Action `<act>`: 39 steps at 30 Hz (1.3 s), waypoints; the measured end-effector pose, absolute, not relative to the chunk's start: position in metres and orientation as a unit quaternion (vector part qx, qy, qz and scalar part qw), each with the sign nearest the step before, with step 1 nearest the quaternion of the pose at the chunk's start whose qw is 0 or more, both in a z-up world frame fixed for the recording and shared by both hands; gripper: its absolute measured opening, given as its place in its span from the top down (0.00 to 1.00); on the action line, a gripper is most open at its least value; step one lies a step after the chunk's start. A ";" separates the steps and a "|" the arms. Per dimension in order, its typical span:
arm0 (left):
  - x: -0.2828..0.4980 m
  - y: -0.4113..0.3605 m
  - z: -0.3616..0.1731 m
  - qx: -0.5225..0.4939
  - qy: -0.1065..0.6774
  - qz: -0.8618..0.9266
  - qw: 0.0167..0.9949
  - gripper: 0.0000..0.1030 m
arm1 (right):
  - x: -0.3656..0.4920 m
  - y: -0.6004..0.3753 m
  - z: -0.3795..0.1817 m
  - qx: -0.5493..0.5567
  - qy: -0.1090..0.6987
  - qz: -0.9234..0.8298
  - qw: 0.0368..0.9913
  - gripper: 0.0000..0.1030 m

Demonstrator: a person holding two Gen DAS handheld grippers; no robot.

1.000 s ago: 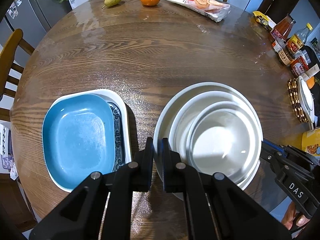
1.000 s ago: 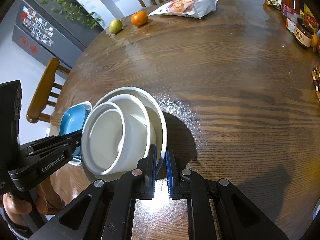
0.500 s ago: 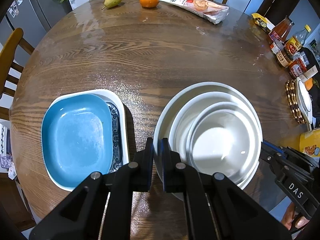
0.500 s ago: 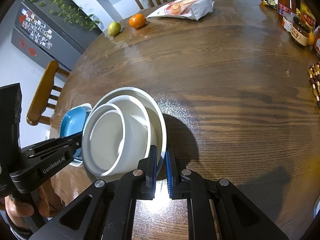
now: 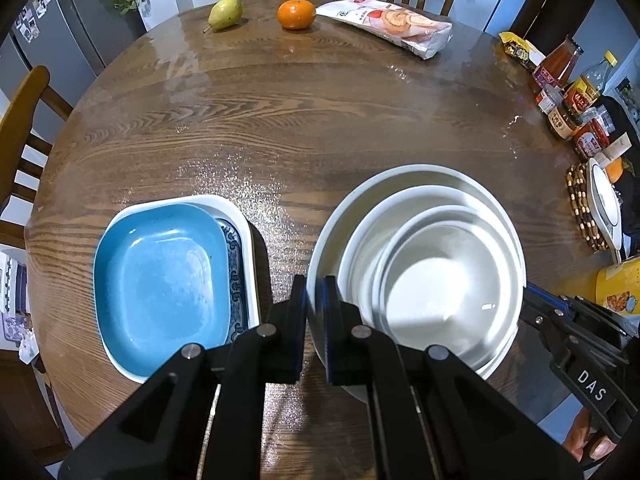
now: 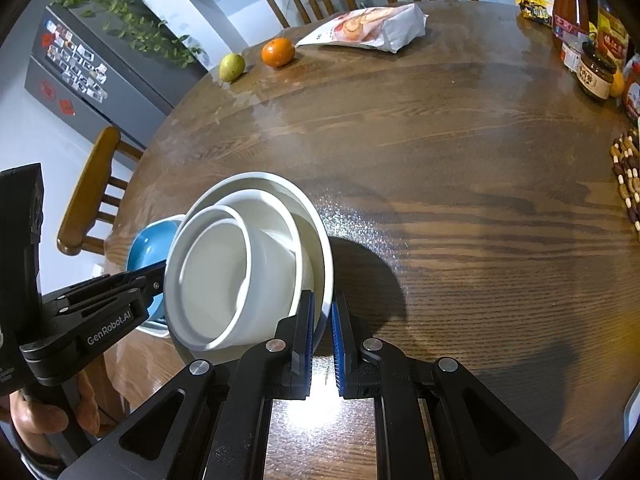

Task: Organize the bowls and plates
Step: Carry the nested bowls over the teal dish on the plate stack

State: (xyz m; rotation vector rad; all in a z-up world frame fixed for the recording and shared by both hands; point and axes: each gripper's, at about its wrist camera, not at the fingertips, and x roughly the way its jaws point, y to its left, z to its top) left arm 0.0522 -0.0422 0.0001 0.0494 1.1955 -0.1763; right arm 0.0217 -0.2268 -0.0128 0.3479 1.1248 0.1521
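- My left claw [image 5: 315, 300] is clamped on the left rim of the largest white bowl [image 5: 356, 200], its fingers pinched close with the rim between them.
- My right claw [image 6: 322, 320] is clamped on the opposite rim of that same bowl [image 6: 316, 216]; the blue pads [image 6: 307, 332] sit on either side of the rim.
- Two smaller white bowls nest inside it, the middle bowl [image 5: 360, 236] and the inner bowl [image 5: 444, 292], stacked toward the right side in the left view.
- The stack sits at the near edge of the round wooden worktop [image 5: 320, 120]; I cannot tell whether it rests on the wood or is just lifted off it.
- Only the left view shows the whole blue dish [image 5: 160, 284], lying in a white dish with a blue patterned border [image 5: 244, 248], just beside the bowls; the right view catches only a sliver of blue [image 6: 148, 240] behind the stack.
- Each view shows the other tool: "DAS" reads on the right one [image 5: 592, 384], "GenRobot.AI" on the left one [image 6: 108, 328].
- A beaded trivet [image 5: 580, 208] lies at the right edge.
- Jars and bottles [image 6: 596, 72] crowd the far right; their labels are too small to read.
- Farthest off lie a pear [image 5: 226, 13], an orange [image 5: 296, 14] and a snack bag [image 5: 392, 26].
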 end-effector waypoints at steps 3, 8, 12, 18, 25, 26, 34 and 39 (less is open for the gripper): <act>0.053 -0.042 0.004 0.023 0.557 -0.082 0.826 0.98 | 0.021 -0.227 -0.009 0.163 0.527 0.073 0.831 0.89; 0.052 -0.040 0.010 0.022 0.550 -0.080 0.831 0.98 | 0.023 -0.227 -0.001 0.161 0.521 0.077 0.835 0.89; 0.052 -0.037 0.014 0.020 0.547 -0.077 0.833 0.98 | 0.023 -0.226 0.002 0.160 0.518 0.082 0.836 0.89; 0.050 -0.033 0.018 0.018 0.542 -0.071 0.837 0.98 | 0.026 -0.222 0.006 0.157 0.516 0.089 0.837 0.89; 0.049 -0.027 0.023 0.015 0.538 -0.064 0.841 0.98 | 0.029 -0.217 0.011 0.153 0.514 0.096 0.839 0.89; 0.049 -0.026 0.024 0.014 0.537 -0.063 0.841 0.98 | 0.030 -0.215 0.011 0.153 0.513 0.097 0.839 0.89; 0.047 -0.016 0.030 0.008 0.532 -0.054 0.845 0.98 | 0.035 -0.206 0.016 0.146 0.511 0.107 0.840 0.89; 0.046 -0.009 0.033 0.004 0.529 -0.047 0.847 0.98 | 0.037 -0.199 0.018 0.142 0.510 0.113 0.841 0.89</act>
